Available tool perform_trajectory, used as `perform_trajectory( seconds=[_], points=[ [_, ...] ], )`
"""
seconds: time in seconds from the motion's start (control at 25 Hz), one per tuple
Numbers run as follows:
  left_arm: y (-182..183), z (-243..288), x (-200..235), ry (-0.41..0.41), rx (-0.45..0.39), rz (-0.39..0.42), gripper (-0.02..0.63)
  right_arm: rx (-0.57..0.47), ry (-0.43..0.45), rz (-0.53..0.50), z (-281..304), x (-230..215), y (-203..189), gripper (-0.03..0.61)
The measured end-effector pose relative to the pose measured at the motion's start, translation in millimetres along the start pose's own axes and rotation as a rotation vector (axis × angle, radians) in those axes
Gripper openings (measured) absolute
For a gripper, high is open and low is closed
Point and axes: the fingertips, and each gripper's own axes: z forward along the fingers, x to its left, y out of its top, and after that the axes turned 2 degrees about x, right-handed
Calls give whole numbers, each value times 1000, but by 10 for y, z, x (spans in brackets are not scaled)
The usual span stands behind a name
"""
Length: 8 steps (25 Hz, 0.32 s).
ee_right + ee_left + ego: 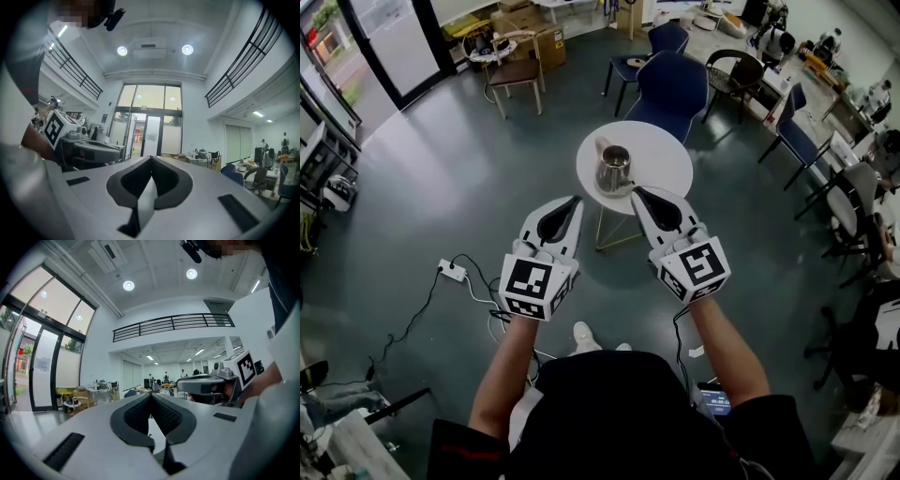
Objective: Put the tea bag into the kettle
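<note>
Left forearm (pixel 502 370) and right forearm (pixel 729 349) are stretched forward and down, roughly parallel, marker cubes up, wrists straight. Person stands back from the tabletop (pixel 667 150), so neither tool is over it.

Left hand-held gripper (pixel 577 200): jaws closed tip to tip, nothing between them. Right hand-held gripper (pixel 637 191): same, tips together and empty. Its own view shows only bare pads.

Steel kettle (pixel 614 170) stands upright ahead of both tips, in the gap between them and nearer the right one, well below their level.

Tea bag: not visible in any view. It could be inside the kettle already or somewhere out of frame, so the stage isn't settled from this.

My read on doing this well: get the head camera over the kettle mouth to confirm the contents. Any approach should come from above, clear of the handle, since a side knock could tip or slide the kettle.
</note>
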Motion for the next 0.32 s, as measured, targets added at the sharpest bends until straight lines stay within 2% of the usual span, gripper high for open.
perform_trajectory(
  seconds=[0.32],
  points=[
    [-10, -72, -359, 18, 9, -12, 15, 7, 17, 9, -347, -10, -12, 18]
  ],
)
